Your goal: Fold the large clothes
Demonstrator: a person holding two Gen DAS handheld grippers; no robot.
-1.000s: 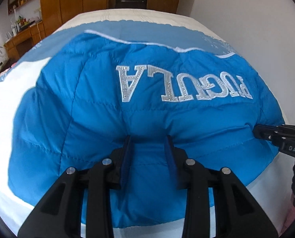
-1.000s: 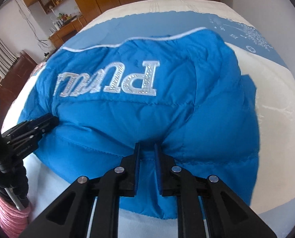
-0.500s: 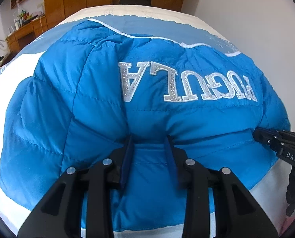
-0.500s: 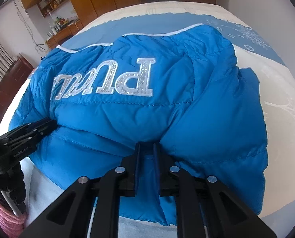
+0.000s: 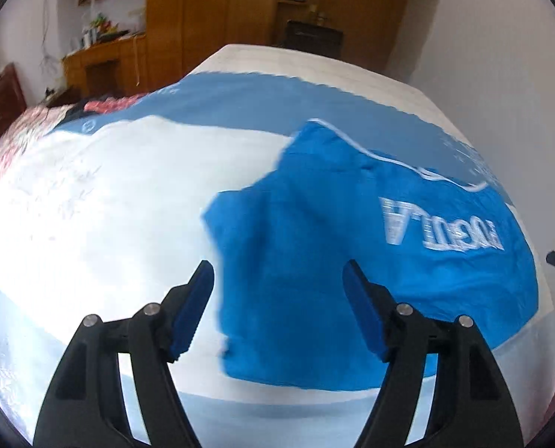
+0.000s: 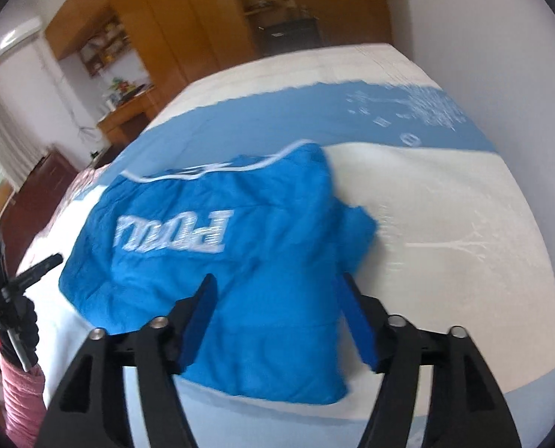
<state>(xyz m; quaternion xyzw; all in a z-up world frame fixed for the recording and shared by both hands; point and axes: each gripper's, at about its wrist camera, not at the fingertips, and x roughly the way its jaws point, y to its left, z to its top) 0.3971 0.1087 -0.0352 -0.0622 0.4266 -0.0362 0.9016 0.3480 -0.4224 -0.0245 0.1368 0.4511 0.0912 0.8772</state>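
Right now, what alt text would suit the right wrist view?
A folded blue jacket with silver lettering lies on a white and blue bed. The right gripper hovers over its near edge, jaws opening, nothing between its pads. The left gripper shows at the left edge.

1. I see one jacket [image 5: 352,268], bright blue and quilted, puffy in look.
2. It lies folded into a compact, roughly rectangular bundle on the bed, flat, nothing gripping it.
3. Big silver-white lettering [image 6: 172,237] runs across its upper face; it reads upside down to me and is blurred, so I can't spell it out.
4. A thin white piping [image 6: 217,170] edges the far side of the bundle.
5. In the right view, a folded layer juts out past the bundle's right edge as a lower blue flap [image 6: 359,231].
6. The near edge is a thick, rounded fold.
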